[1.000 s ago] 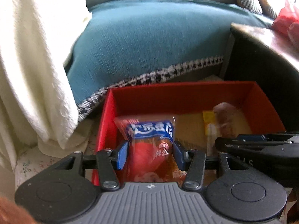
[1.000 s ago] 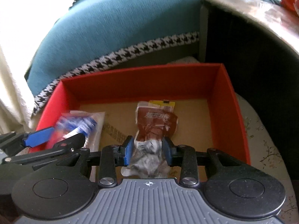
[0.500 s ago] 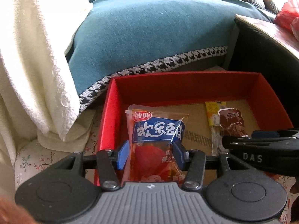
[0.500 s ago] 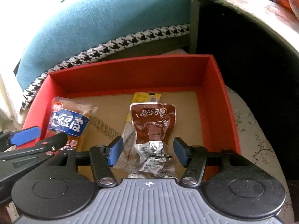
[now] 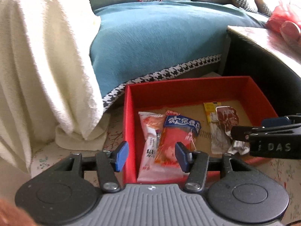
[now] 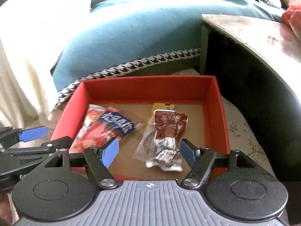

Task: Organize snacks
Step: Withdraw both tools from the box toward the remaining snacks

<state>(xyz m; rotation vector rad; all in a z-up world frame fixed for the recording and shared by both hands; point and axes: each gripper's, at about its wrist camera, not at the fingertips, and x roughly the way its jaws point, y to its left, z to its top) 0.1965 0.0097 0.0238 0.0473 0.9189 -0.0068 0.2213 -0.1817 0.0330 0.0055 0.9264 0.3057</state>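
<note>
One cream blanket (image 5: 43, 71) is seen draped at the far left, beside one teal sofa cover (image 5: 154, 43) edged with a houndstooth band. One red box (image 5: 129, 124) with a brown cardboard floor sits below them on a flowered cloth. Four snack packets are counted inside it. At the left lie two: a pale orange-and-white packet (image 5: 150, 145), overlapped by a red packet with a blue label (image 5: 176, 137). Toward the right lie two more: a yellow-topped clear packet (image 5: 214, 130), partly covered by a brown packet (image 6: 167, 131) with a crumpled silver end.

The left gripper (image 5: 151, 155) is held above the box's left wall, its jaws opening, with nothing pinched; the two left packets are seen between and beyond the pads, untouched. The right gripper (image 6: 148, 152) is spread wide and opening further, the brown packet lying free between its pads. One dark table (image 6: 259, 37) stands at the right.
</note>
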